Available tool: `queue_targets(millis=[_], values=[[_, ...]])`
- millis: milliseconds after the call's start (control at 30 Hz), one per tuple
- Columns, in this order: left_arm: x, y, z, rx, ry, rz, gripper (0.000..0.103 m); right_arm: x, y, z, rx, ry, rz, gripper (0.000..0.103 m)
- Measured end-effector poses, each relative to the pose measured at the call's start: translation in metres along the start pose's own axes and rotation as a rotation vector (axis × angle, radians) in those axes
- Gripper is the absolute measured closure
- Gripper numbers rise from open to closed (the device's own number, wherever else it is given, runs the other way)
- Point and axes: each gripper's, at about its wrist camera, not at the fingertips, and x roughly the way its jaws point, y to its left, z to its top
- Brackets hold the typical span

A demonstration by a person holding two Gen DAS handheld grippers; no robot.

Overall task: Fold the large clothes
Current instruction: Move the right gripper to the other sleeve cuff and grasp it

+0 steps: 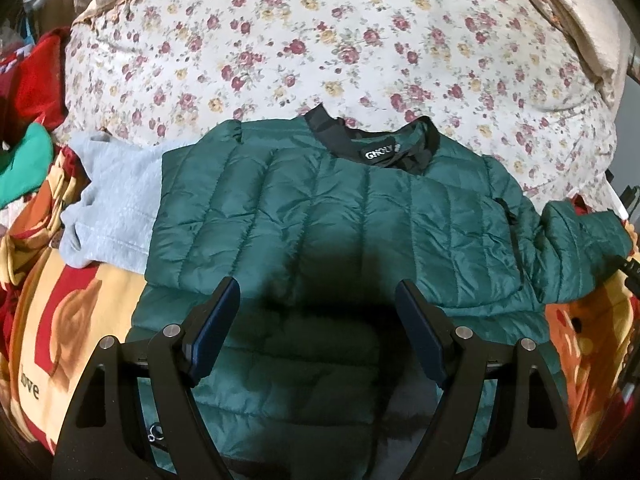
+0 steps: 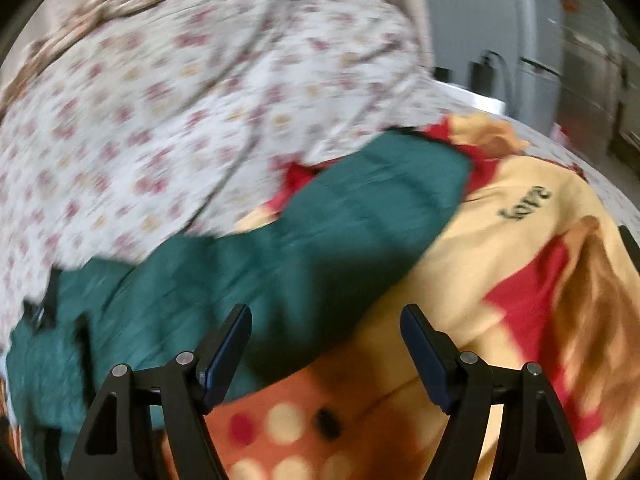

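A dark green quilted puffer jacket [image 1: 320,224] lies flat on the bed, black collar [image 1: 376,148] at the far side. Its left sleeve is folded over the body; its right sleeve [image 1: 580,248] stretches out to the right. My left gripper [image 1: 318,300] is open and empty, hovering over the jacket's lower middle. In the blurred right wrist view the outstretched sleeve [image 2: 340,224] runs diagonally up to its cuff [image 2: 432,164]. My right gripper [image 2: 326,328] is open and empty, just above the sleeve's near edge and the blanket.
A yellow, red and orange blanket [image 2: 500,272] lies under the jacket. A floral quilt [image 1: 320,48] is heaped behind it. A grey garment [image 1: 116,208] lies left of the jacket, with red and green clothes [image 1: 28,120] beyond. Grey furniture [image 2: 560,60] stands at the right.
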Motion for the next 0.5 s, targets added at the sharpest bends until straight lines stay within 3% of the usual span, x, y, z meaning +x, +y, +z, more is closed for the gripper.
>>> queue_targets(millis=[233,433,467,500], values=[[0.011,0.008,0.003,-0.027,0.015,0.007,0.023,0.046,-0.039,0.029,0.125,0.001,-0.045,0.029],[0.016,0.011,0.004,-0.018,0.021,0.018,0.023,0.066,-0.045,0.046,0.137,-0.022,-0.023,0.029],[0.017,0.011,0.004,-0.020,0.022,0.018,0.023,0.067,-0.045,0.046,0.136,-0.024,-0.019,0.037],[0.017,0.012,0.003,-0.022,0.024,0.017,0.023,0.068,-0.045,0.048,0.131,-0.029,-0.025,0.061]])
